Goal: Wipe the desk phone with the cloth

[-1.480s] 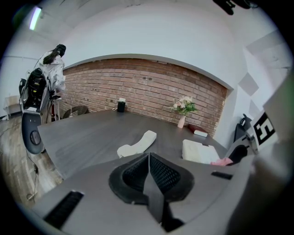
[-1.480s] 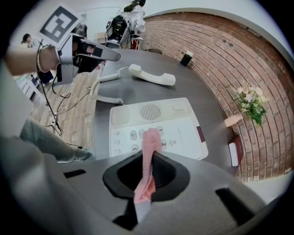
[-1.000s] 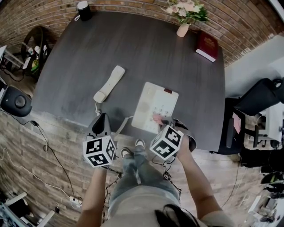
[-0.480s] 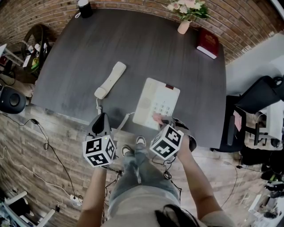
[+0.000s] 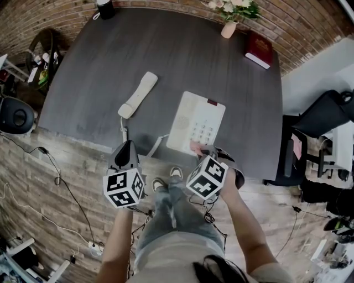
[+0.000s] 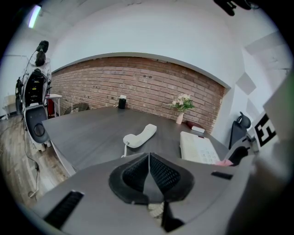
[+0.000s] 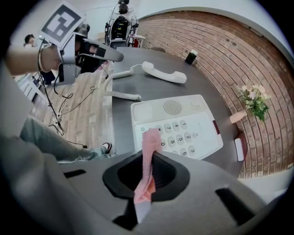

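Note:
A cream desk phone base (image 5: 196, 124) (image 7: 177, 125) (image 6: 198, 148) lies near the front edge of the dark table (image 5: 182, 61). Its handset (image 5: 137, 95) (image 6: 140, 136) (image 7: 164, 72) lies off the cradle to the left, joined by a coiled cord (image 7: 124, 95). My right gripper (image 5: 200, 149) (image 7: 148, 158) is shut on a pink cloth (image 7: 148, 156) (image 5: 196, 147), held just over the phone's near edge by the keypad. My left gripper (image 5: 126, 153) (image 6: 148, 176) is shut and empty, hanging at the table's front edge left of the phone.
A vase of flowers (image 5: 231, 16) and a dark red book (image 5: 259, 48) stand at the table's far right. A small black object (image 5: 105, 9) sits at the far left corner. A black office chair (image 5: 323, 119) stands to the right, cables (image 5: 61, 188) run over the brick floor.
The view has shifted so the table and phone sit slightly higher and further from me. Both grippers hold the same pose, the cloth still clamped in the right one.

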Demonstrator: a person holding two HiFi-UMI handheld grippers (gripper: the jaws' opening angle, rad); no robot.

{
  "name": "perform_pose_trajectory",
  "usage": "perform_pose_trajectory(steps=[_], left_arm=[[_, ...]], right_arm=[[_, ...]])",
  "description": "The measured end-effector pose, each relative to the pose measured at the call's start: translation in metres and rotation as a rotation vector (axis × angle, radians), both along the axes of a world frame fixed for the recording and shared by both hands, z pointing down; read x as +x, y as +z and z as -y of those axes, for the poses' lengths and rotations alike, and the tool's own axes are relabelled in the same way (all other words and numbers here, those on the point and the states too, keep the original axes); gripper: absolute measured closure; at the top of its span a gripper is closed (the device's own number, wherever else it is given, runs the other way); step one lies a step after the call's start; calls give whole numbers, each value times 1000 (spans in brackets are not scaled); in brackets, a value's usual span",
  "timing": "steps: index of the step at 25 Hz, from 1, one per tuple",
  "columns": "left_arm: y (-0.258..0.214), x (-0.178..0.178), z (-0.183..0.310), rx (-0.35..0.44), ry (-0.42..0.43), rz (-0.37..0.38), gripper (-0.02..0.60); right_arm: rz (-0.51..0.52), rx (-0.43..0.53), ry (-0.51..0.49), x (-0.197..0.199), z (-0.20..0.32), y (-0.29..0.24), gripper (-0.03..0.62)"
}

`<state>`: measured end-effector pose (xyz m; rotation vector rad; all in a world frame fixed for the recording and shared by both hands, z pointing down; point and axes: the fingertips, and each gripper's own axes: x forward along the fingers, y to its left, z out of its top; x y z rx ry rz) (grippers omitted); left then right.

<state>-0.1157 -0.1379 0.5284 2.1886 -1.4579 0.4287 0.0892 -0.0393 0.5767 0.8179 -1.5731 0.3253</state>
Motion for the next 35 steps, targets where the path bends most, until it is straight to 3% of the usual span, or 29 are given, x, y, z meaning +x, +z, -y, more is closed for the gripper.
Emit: perform_pose_trajectory(steps=[27, 35], left_arm=[[-10, -6, -21, 18, 9, 2, 571], [-41, 24, -5, 79, 54, -27, 571]], right_arm=[[24, -9, -30, -21, -34, -4, 569], [103, 145, 72, 1, -15, -47, 571]])
